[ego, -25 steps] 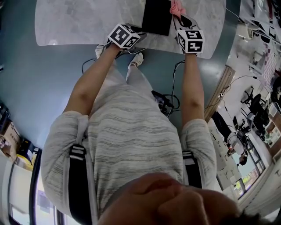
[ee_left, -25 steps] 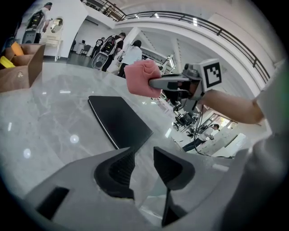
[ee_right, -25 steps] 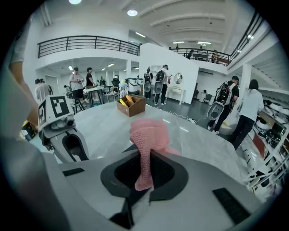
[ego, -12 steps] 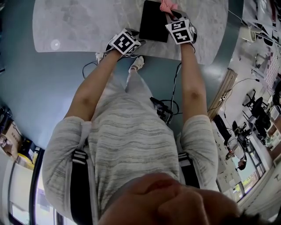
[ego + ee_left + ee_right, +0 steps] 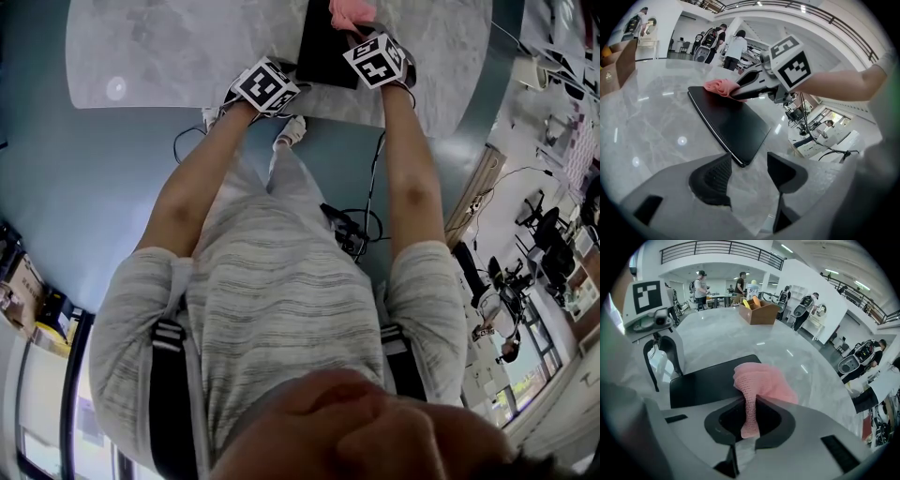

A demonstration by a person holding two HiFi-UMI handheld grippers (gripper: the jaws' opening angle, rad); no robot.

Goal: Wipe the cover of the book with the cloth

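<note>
One book with a black cover lies flat on the grey marble table at the top centre of the head view, its near end close to the table's near edge. One pink cloth rests on the cover toward the book's right edge. Two grippers are present. The right gripper has its jaws clamped on a strip of the cloth, and the bunched remainder touches the cover. The left gripper has just been opening. Its jaws stand wide apart over bare table top, with the book's near corner just ahead of the gap. Bare table fills the upper left of the head view. One cardboard box stands well beyond the book.
</note>
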